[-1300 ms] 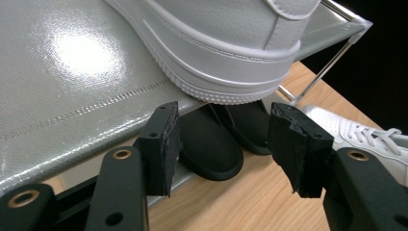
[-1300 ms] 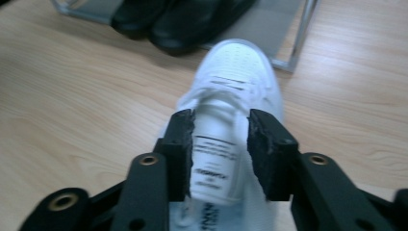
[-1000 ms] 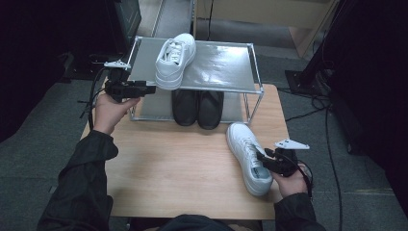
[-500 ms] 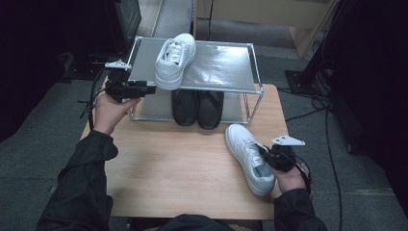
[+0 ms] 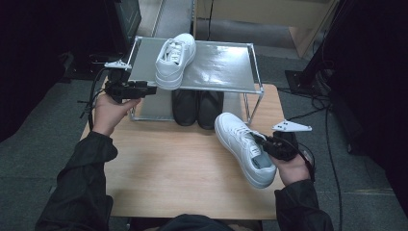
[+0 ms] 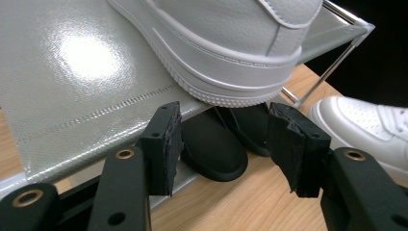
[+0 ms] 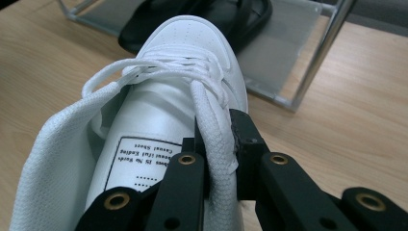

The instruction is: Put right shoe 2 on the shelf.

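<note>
The right gripper (image 5: 263,143) is clamped on the collar edge of a white leather lace-up sneaker (image 5: 244,147), which is held over the right part of the light wooden table (image 5: 163,168), toe towards the rack. The left gripper (image 5: 150,89) is held with its jaws spread wide and nothing between them, just beside the heel of a second white sneaker (image 5: 174,60). That shoe is set on the silvery top shelf of the metal-framed rack (image 5: 223,67), under which a pair of black shoes (image 5: 197,107) is kept.
</note>
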